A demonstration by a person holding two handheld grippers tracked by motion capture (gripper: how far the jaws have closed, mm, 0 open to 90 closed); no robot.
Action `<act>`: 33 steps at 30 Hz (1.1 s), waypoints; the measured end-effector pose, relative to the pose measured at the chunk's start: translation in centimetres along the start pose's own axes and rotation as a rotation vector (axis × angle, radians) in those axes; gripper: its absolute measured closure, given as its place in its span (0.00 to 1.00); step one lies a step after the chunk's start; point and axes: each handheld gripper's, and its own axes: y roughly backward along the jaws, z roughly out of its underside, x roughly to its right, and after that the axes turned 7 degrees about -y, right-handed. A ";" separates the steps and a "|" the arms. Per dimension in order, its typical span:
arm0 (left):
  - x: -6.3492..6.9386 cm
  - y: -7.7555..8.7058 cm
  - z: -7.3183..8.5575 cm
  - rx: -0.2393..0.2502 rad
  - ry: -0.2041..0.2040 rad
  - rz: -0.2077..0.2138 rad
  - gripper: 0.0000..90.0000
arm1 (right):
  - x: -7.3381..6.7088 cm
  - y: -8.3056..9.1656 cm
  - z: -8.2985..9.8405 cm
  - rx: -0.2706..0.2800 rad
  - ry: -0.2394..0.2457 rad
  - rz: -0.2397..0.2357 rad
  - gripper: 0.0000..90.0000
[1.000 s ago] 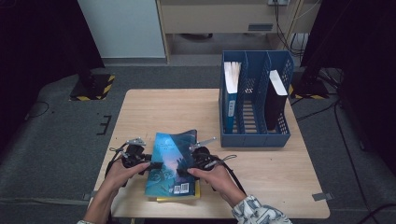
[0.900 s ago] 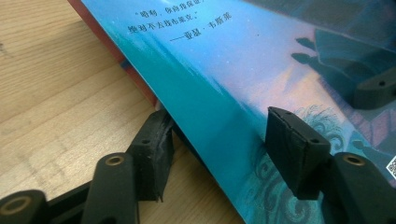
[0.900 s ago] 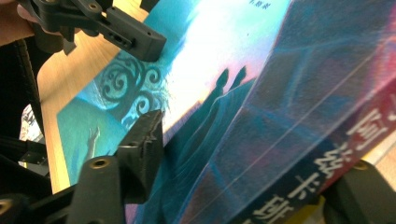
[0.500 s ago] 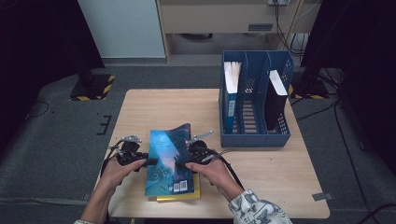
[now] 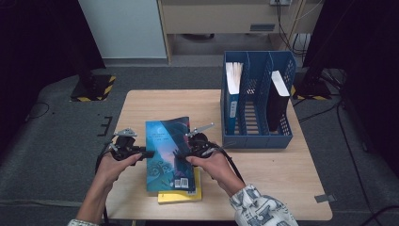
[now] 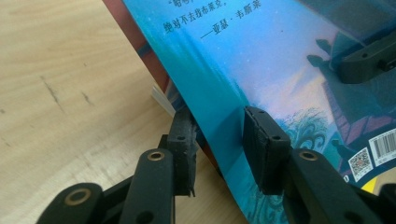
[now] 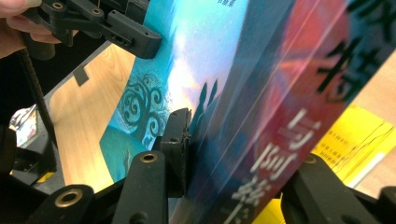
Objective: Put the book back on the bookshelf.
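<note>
Left tool [image 5: 141,154] and right tool [image 5: 184,154] both clamped, facing inward.

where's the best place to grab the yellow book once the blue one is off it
Take the yellow book by its near long edge, coming in low from the person's side. It lies flat on the table, and that near strip sticks out from under the blue book, which both grippers, left and right, hold by its side edges.

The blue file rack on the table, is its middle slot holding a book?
No, the middle slot of the blue file rack stands empty; books sit in its two outer slots.
</note>
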 end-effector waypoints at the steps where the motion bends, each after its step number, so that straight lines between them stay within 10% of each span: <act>1: -0.1 0.1 -0.2 -0.003 -0.005 -0.006 0.73 | -0.1 0.0 -0.2 0.005 0.006 0.005 0.71; 33: -1.1 1.4 -4.5 0.019 -0.047 -0.054 0.80 | 0.3 1.5 -3.7 0.093 0.057 0.087 0.78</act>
